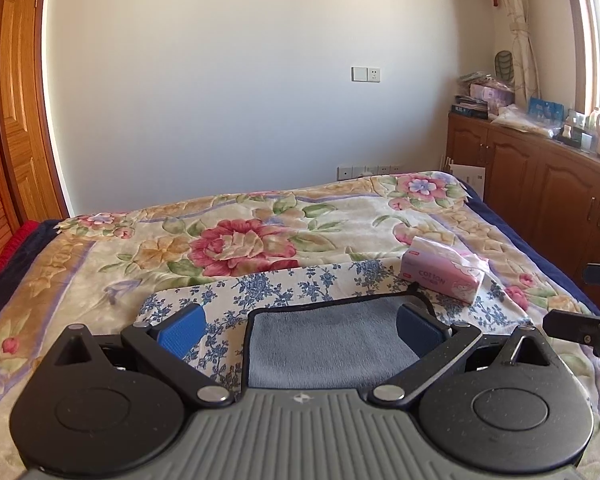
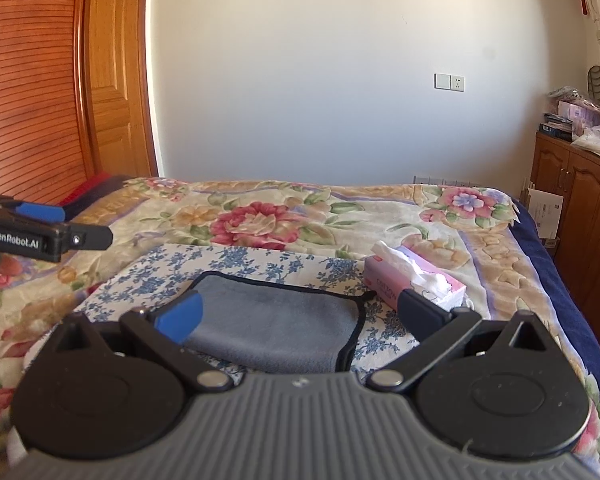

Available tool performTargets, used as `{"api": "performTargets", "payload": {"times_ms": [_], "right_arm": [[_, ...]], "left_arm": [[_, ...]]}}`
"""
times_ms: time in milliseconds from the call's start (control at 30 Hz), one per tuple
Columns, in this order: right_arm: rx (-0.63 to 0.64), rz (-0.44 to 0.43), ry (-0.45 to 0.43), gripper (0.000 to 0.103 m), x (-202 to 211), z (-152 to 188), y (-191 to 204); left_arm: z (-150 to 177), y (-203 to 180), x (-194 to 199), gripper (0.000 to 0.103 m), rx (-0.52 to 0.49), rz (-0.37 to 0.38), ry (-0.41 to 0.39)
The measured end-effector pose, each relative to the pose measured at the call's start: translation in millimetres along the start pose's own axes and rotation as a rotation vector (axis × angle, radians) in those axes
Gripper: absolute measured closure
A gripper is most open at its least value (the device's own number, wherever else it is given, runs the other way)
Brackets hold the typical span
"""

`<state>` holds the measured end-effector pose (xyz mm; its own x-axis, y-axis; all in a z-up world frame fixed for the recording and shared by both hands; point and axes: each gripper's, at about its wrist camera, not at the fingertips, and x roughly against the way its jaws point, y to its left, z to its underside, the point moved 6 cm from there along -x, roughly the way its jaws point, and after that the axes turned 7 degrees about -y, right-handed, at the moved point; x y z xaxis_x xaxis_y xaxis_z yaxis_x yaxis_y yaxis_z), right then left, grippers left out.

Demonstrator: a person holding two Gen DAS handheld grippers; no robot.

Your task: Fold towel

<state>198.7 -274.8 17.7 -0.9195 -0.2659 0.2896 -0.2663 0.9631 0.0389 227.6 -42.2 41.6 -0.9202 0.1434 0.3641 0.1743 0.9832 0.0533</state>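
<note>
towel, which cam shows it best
The right wrist view: the grey towel shows almost whole, with its far edge, right edge and black trim, lying folded on the blue-flowered cloth. The left wrist view shows only its far part, between the open jaws; the gripper body hides the near part.

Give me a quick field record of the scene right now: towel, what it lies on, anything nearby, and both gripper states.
towel: grey towel with black edging, lying flat, looks folded
surface: blue-flowered cloth spread over floral blanket on the bed
nearby: pink tissue pack to the towel's right, on the cloth edge
left gripper: open, holding nothing, above the towel
right gripper: open, holding nothing, above the towel
</note>
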Motion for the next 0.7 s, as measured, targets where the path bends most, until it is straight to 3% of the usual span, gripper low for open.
{"api": "performTargets", "payload": {"times_ms": [700], "right_arm": [[-0.015, 0.002, 0.007, 0.000, 39.3, 19.3, 18.5]], "left_arm": [[37.4, -1.3, 58.3, 0.000, 0.046, -0.014, 0.019]]}}
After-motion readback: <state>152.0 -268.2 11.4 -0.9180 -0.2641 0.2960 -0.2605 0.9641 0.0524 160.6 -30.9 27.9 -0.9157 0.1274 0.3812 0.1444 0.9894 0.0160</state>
